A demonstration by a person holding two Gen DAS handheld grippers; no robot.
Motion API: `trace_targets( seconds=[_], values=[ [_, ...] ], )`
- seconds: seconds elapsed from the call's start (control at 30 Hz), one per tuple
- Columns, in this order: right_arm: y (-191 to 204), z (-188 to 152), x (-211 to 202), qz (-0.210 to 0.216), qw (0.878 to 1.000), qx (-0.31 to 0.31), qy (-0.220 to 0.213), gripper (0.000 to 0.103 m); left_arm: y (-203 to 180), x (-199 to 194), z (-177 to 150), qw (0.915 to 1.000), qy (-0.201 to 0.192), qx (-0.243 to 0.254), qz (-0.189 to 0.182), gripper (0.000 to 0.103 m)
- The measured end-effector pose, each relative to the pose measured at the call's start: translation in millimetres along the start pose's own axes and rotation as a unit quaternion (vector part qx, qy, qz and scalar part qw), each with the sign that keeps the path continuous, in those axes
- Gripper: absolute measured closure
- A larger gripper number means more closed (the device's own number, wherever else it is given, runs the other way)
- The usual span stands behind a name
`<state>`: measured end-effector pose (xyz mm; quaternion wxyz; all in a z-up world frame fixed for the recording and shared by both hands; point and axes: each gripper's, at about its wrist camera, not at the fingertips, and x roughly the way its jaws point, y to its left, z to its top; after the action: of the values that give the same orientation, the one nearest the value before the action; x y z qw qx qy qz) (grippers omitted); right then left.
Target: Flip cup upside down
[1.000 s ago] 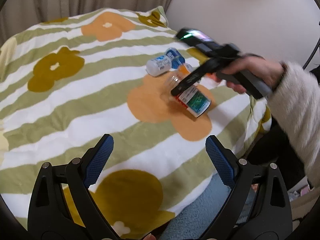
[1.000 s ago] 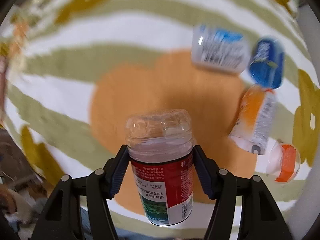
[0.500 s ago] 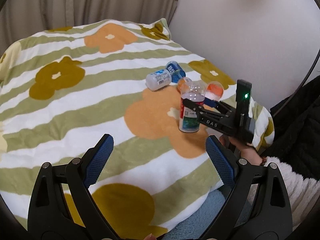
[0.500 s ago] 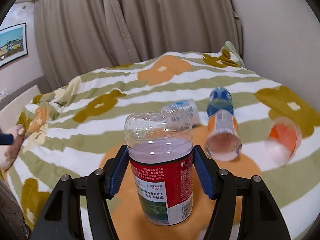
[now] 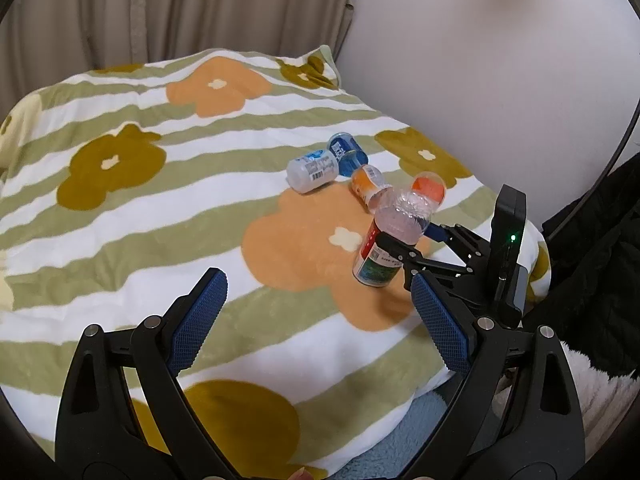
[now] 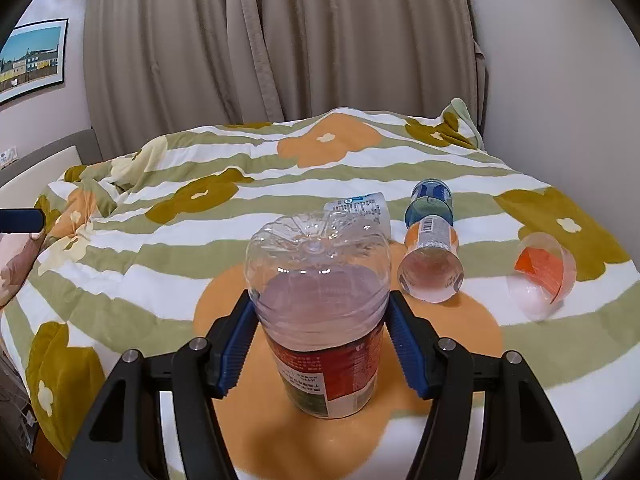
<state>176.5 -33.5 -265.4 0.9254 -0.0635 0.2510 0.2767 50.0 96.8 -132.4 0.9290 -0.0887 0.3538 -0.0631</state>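
A clear plastic cup with a red and green label (image 6: 324, 320) stands upside down on an orange flower of the blanket, closed base up. It also shows in the left wrist view (image 5: 386, 240). My right gripper (image 6: 320, 344) has its blue pads on both sides of the cup, the jaws slightly parted, whether still pressing I cannot tell. In the left wrist view the right gripper (image 5: 404, 240) sits at the bed's right side. My left gripper (image 5: 316, 320) is open and empty, low over the near part of the bed.
Several other cups lie on their sides behind: a white-labelled one (image 6: 360, 210), a blue one (image 6: 430, 200), an orange-labelled one (image 6: 432, 260) and a clear one with an orange patch (image 6: 540, 276). The striped flower blanket (image 5: 120, 208) covers the bed. A wall (image 5: 480, 60) is on the right.
The right gripper swung the labelled cup from over the bed down onto the orange flower, base up. Its jaws now look slightly wider around the cup. The left gripper stayed open.
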Motion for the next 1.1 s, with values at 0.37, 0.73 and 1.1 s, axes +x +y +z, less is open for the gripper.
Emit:
trace_targets(
  seconds=[0.37,0.73,1.1],
  values=[
    [-6,-2,-8,-0.007,1.0,0.024,-0.007,0.0,-1,-7,-1,1.0,-0.004,0.002,0.005,0.01],
    [0,26,-102,-0.082,0.995,0.036,-0.039,0.0,-20,-34,7,0.9965,-0.076,0.022,0.028,0.01],
    [20,77,-261,-0.252,0.95,0.058,-0.173,0.0,-89,-100,56,0.9594,-0.262,0.085,0.063,0.0]
  ],
)
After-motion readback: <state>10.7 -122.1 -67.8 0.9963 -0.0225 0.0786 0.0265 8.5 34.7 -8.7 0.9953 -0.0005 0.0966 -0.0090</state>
